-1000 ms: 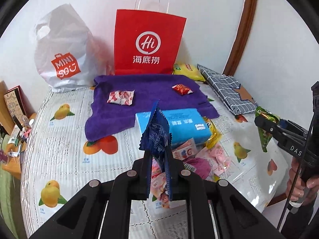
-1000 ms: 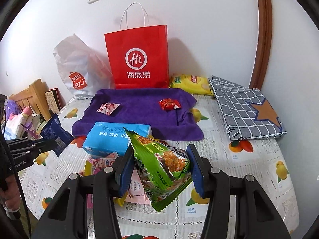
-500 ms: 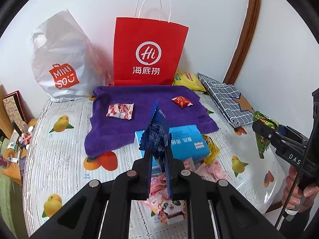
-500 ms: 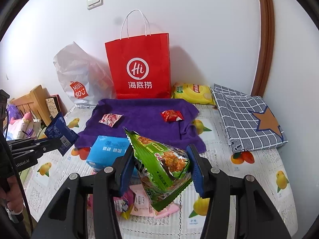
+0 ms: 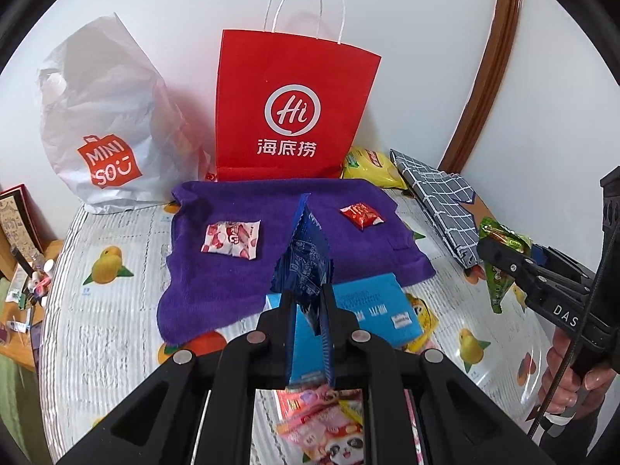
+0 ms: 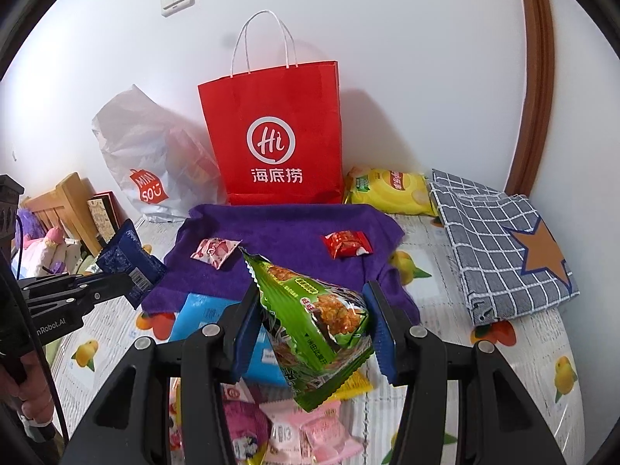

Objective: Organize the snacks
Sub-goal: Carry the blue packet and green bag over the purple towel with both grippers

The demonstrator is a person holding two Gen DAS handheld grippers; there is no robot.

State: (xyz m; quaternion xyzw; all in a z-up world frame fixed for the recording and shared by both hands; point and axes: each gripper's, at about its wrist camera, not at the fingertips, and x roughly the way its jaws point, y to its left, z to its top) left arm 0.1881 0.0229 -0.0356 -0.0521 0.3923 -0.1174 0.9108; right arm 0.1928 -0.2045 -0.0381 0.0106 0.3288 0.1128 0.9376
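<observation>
Above the snack pile at the near table edge, left gripper (image 5: 308, 310) is clamped flat on a blue packet (image 5: 304, 255), right gripper (image 6: 310, 333) is clamped on a puffy green packet (image 6: 310, 317); both packets are held clear of the table, short of the purple towel (image 5: 232, 271). On the towel lie a pink-white packet (image 5: 230, 239) at left and a red packet (image 5: 361, 215) at right, well apart. Judgement: carry each packet to a bare towel patch, lower to contact before releasing, keep the two grippers apart, and avoid squeezing the air-filled green packet harder.
</observation>
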